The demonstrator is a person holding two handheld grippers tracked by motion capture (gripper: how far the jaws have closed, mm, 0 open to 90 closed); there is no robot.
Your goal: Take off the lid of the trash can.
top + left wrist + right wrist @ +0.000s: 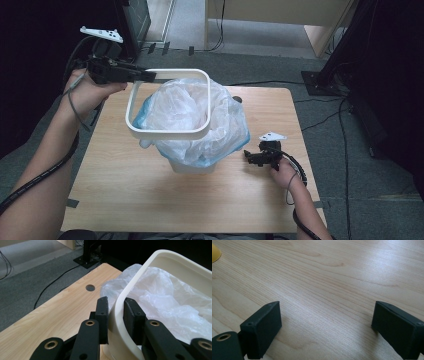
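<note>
A left gripper (148, 76) clamps the rim of a stiff, light white plastic frame (168, 131), held tilted over a soft, slippery bag-lined bin (192, 166) mid-table. The right gripper (248, 156) rests wide open, empty, near the right edge.

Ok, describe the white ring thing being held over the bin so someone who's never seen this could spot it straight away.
Start at the wooden table, where a small bin lined with a crumpled translucent bag stands in the middle. Above the bag hangs a white frame, tilted, clamped at its far left corner by the left hand-held gripper. It is the one rigid, open, rounded-square hoop there.
</note>
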